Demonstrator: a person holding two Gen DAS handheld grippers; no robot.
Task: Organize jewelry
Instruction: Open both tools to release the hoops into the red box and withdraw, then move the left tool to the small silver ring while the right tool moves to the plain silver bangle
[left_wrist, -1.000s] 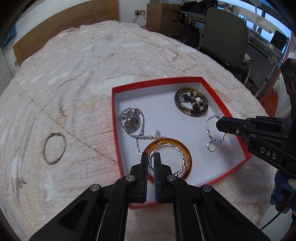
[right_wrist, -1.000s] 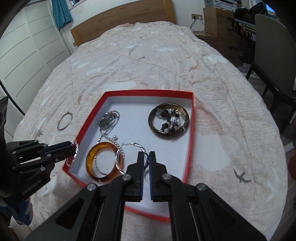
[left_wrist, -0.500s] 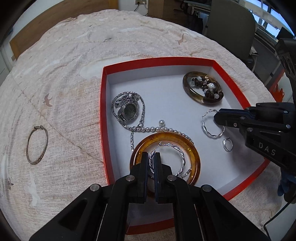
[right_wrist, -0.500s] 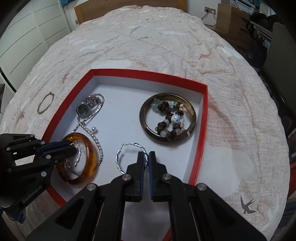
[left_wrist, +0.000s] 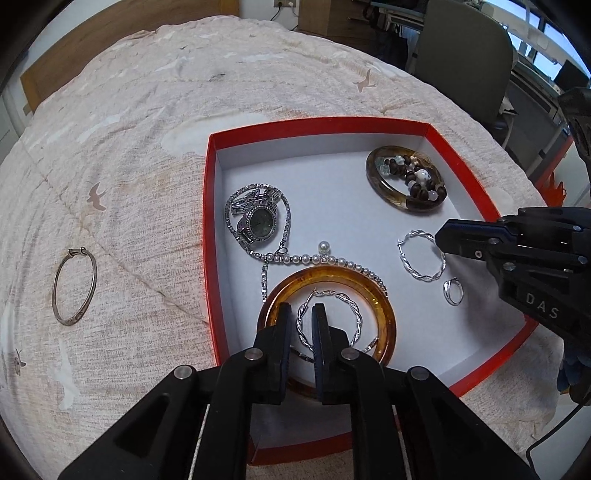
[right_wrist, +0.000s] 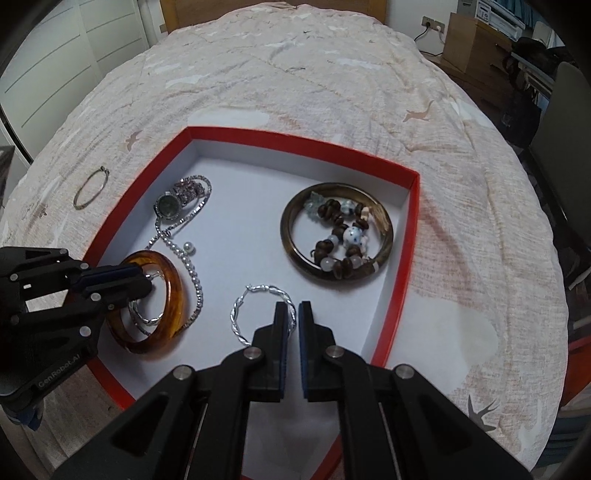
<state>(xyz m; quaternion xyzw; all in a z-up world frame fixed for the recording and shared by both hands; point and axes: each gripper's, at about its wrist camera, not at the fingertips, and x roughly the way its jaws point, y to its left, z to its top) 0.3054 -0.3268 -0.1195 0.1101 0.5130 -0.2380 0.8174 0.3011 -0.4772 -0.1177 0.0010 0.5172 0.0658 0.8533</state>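
Note:
A red tray (left_wrist: 210, 206) with a white floor lies on the bed. My left gripper (left_wrist: 303, 314) has its jaws slightly apart around a twisted silver hoop earring (left_wrist: 351, 306) lying inside an amber bangle (left_wrist: 388, 317). My right gripper (right_wrist: 294, 314) has its jaws slightly apart over a second twisted hoop (right_wrist: 238, 314), which rests on the tray floor (left_wrist: 413, 273). The tray also holds a watch (left_wrist: 260, 221), a pearl chain (left_wrist: 317, 258), a dark bangle with beads (left_wrist: 406, 181) and a small ring (left_wrist: 452, 291).
A thin metal bangle (left_wrist: 74, 280) lies on the quilt left of the tray; it also shows in the right wrist view (right_wrist: 90, 188). An office chair (left_wrist: 465, 48) and desk stand past the bed's far right.
Both grippers lowered the hoop earrings into the tray. The jaws of each have parted a little, and both hoops now rest on the tray floor.

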